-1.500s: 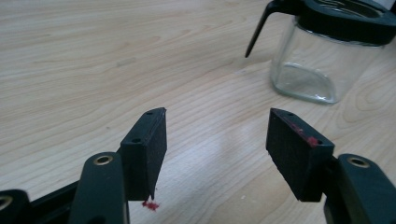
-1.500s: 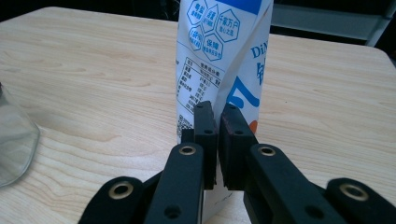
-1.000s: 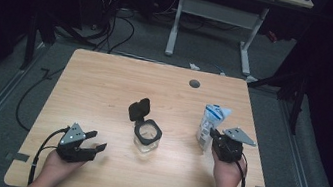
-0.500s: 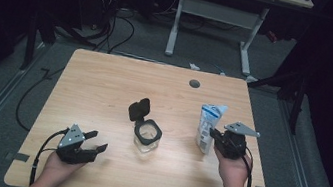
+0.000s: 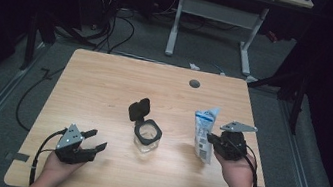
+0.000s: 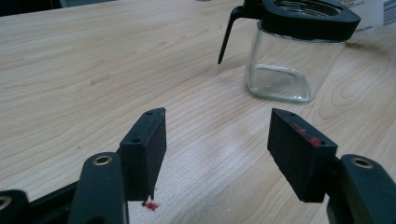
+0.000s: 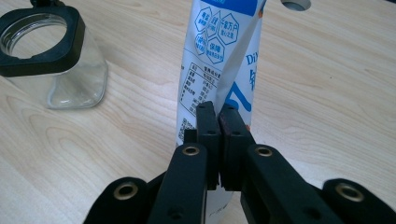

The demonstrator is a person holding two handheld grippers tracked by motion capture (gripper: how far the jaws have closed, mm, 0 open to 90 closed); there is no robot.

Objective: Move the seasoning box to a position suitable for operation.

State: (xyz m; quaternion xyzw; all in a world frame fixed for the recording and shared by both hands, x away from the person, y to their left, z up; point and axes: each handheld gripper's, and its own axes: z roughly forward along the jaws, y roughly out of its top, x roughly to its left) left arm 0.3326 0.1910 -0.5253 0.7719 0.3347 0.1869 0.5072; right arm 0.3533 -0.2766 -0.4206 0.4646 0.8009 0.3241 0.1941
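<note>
Shifted slightly rightward, the right gripper (image 5: pixel 211 140) pinches the white pouch (image 5: pixel 203 133) upright; left gripper (image 5: pixel 92 143) fingers gape wide.

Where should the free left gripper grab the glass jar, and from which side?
Probably the clear square glass body of the jar, below its black collar, coming in level from the person's left, where the open left gripper already faces it. The flat walls suit two jaws, and the flipped-up lid stands at the far side, clear of that approach.
</note>
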